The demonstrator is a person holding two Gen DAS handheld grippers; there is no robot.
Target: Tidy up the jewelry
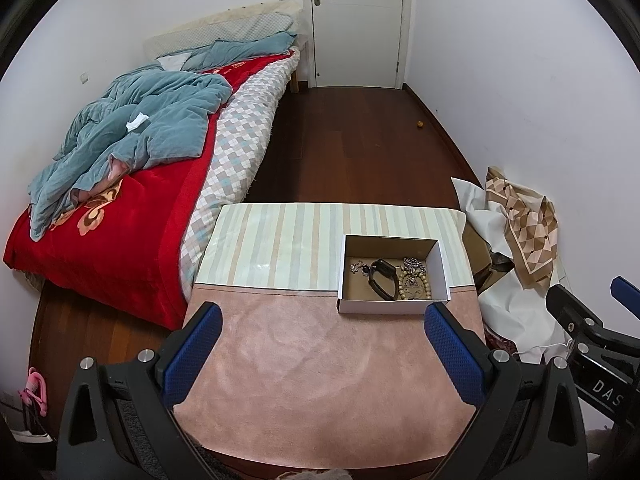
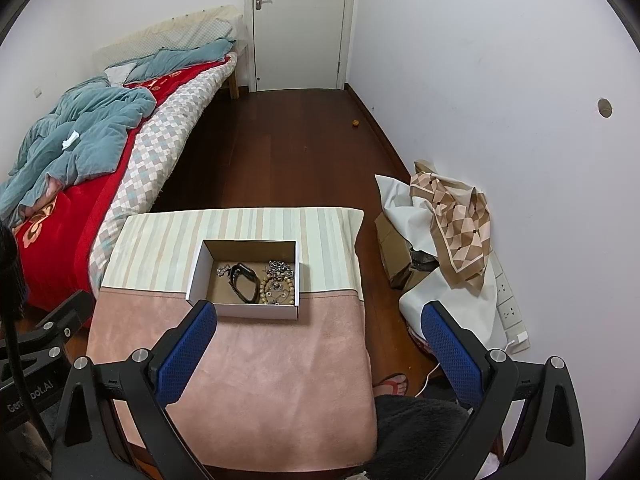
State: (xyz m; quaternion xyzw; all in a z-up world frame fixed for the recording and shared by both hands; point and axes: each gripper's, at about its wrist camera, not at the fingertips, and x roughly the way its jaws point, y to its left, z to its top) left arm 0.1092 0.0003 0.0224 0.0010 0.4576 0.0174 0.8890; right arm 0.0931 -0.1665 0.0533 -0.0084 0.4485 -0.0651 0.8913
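A shallow white cardboard box (image 1: 347, 276) (image 2: 195, 276) sits on the small table where the pink cloth meets the striped cloth. Inside lie a black wristband (image 1: 381, 278) (image 2: 243, 278), a wooden bead bracelet (image 1: 414, 286) (image 2: 279, 289), a silver chain (image 1: 414, 265) (image 2: 280, 268) and a small silver piece (image 1: 357, 268) (image 2: 222, 271). My left gripper (image 1: 323, 320) is open and empty, held above the pink cloth in front of the box. My right gripper (image 2: 320, 318) is open and empty, near the table's right front, behind the box.
The table (image 1: 320, 380) (image 2: 256, 360) is covered with a pink cloth and a striped cloth. A bed (image 1: 132, 184) with red and teal bedding stands to the left. A pile of bags, cardboard and a patterned scarf (image 2: 452, 220) lies on the floor to the right. A closed door (image 1: 360, 20) is at the back.
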